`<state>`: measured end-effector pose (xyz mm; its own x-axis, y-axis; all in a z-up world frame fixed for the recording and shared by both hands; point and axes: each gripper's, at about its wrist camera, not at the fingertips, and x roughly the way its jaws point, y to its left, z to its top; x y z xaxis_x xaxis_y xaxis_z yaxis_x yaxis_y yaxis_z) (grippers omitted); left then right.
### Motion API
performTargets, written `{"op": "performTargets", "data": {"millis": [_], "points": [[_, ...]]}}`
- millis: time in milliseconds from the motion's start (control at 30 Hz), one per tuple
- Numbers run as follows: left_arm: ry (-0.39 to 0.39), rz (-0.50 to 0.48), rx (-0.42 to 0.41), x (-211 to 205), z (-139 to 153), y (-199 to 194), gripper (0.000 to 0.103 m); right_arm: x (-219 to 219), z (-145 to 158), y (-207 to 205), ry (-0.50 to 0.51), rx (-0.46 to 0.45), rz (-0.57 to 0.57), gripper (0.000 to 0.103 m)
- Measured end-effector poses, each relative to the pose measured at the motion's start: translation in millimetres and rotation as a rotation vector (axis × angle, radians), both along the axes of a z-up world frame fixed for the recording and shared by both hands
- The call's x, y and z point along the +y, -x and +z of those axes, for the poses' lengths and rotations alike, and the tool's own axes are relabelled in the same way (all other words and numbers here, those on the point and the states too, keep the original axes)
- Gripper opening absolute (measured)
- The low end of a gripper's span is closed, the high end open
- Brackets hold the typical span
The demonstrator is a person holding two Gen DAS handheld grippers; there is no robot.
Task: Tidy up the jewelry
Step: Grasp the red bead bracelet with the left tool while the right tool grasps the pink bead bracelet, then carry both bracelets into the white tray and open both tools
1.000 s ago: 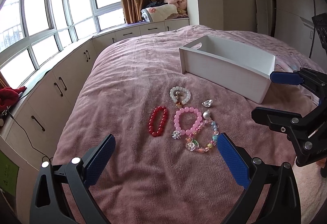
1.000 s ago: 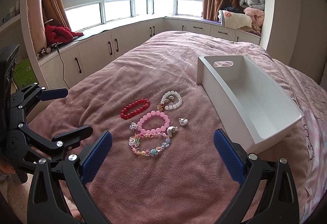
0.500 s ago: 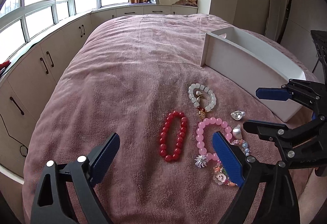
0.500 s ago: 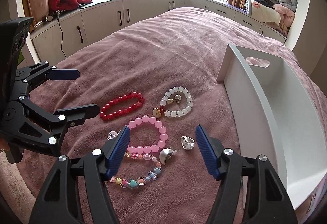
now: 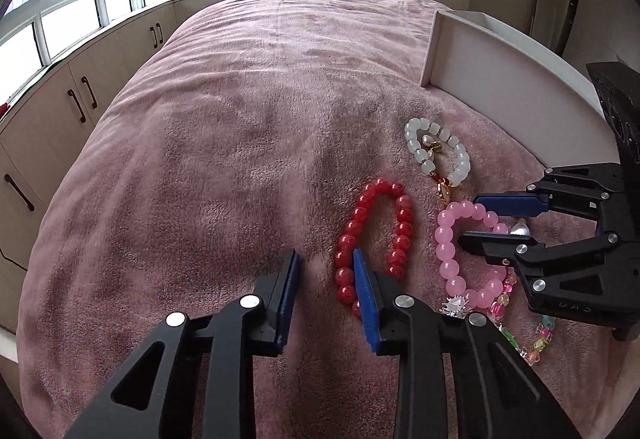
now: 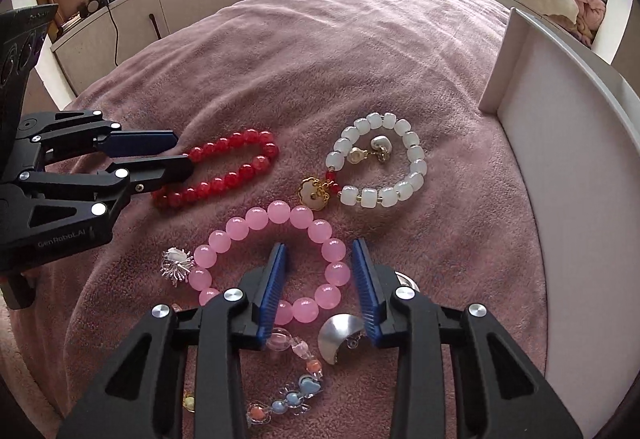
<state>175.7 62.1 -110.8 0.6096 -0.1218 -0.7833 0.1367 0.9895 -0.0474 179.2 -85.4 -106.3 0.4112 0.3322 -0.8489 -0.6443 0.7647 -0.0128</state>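
Note:
Several bracelets lie on the pink bedspread. My left gripper (image 5: pixel 326 259) is low and partly closed, its two fingers either side of the near strand of the red bead bracelet (image 5: pixel 372 235); it also shows in the right wrist view (image 6: pixel 182 153). My right gripper (image 6: pixel 320 259) is partly closed, its fingers straddling the right side of the pink bead bracelet (image 6: pixel 256 219); it also shows in the left wrist view (image 5: pixel 478 217). Neither has closed on the beads. A white bead bracelet (image 6: pixel 400 191) with gold charms lies beyond. A multicoloured bracelet (image 6: pixel 296 397) and a silver ring (image 6: pixel 340 335) lie under the right gripper.
A white open bin (image 6: pixel 568 167) stands on the bed to the right of the jewelry; it also shows in the left wrist view (image 5: pixel 504 79). White cabinets (image 5: pixel 40 127) and windows run along the bed's left side. A small flower charm (image 6: pixel 176 265) lies beside the pink bracelet.
Both grippers have come down close to the bed and narrowed. The left has moved over the red bracelet, the right over the pink one.

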Motion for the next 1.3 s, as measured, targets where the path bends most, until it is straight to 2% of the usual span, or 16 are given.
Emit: {"op": "performTargets", "data": {"millis": [100, 233, 367, 533, 733, 900, 1033, 1167, 1300], "points": [[-0.002, -0.007, -0.009, -1, -1, -2, 0.021, -3, 3, -3, -0.062, 0.04, -0.001, 0.012], [0.025, -0.003, -0.031, 1, 6, -2, 0.017, -13, 18, -7, -0.186, 0.078, -0.024, 0.012], [0.063, -0.008, -0.085, 2, 25, 4, 0.015, -22, 44, -6, -0.273, 0.04, -0.033, 0.012], [0.076, -0.003, -0.166, -6, 62, 17, 0.015, -30, 78, 4, -0.346, -0.036, -0.027, 0.012], [0.03, -0.077, -0.23, -40, 109, 35, 0.015, -55, 131, 15, -0.44, -0.131, -0.052, 0.013], [0.045, -0.131, -0.284, -65, 152, 37, 0.015, -85, 190, 18, -0.487, -0.25, -0.123, 0.013], [0.029, -0.18, -0.324, -93, 187, 30, 0.015, -117, 223, 17, -0.506, -0.305, -0.198, 0.013], [0.025, -0.218, -0.335, -120, 212, 18, 0.015, -157, 231, 8, -0.537, -0.305, -0.286, 0.013], [0.058, -0.261, -0.301, -146, 223, -1, 0.015, -195, 211, 3, -0.534, -0.293, -0.366, 0.013]]}}
